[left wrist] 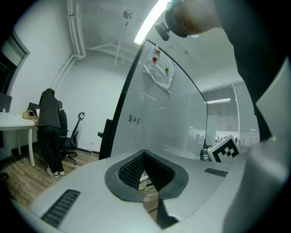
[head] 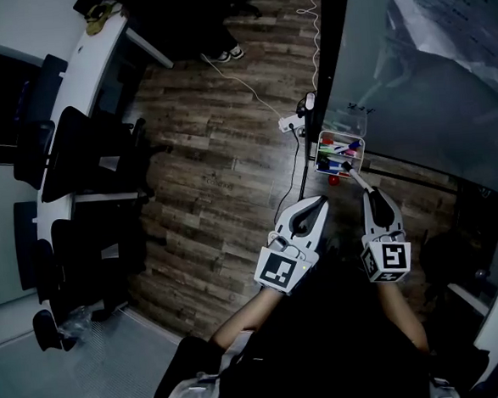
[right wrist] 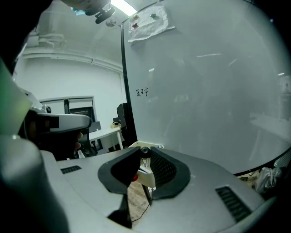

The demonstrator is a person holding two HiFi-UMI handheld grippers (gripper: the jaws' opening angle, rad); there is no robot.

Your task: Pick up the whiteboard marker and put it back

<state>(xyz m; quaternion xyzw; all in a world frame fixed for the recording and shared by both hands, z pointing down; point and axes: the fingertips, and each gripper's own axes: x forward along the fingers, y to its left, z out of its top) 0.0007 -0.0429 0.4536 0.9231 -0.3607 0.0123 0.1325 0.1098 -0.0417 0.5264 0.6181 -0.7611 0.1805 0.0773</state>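
Observation:
My right gripper (head: 366, 192) is shut on a whiteboard marker (head: 356, 180), whose dark end pokes out past the tips toward the marker tray (head: 344, 134). The right gripper view shows the marker's round black end (right wrist: 144, 150) pinched between the jaws (right wrist: 144, 157), just in front of the whiteboard (right wrist: 204, 91). The clear tray hangs at the whiteboard's (head: 428, 79) lower left corner and holds several coloured markers. To the left of the right one, my left gripper (head: 321, 201) is level with it; its jaws (left wrist: 144, 154) are shut with nothing in them.
A power strip (head: 290, 123) and its white cable lie on the wooden floor left of the board. White desks (head: 94, 51) and black chairs (head: 80, 150) line the left side. A person (left wrist: 49, 132) stands at a desk. A small red object (head: 333, 179) shows below the tray.

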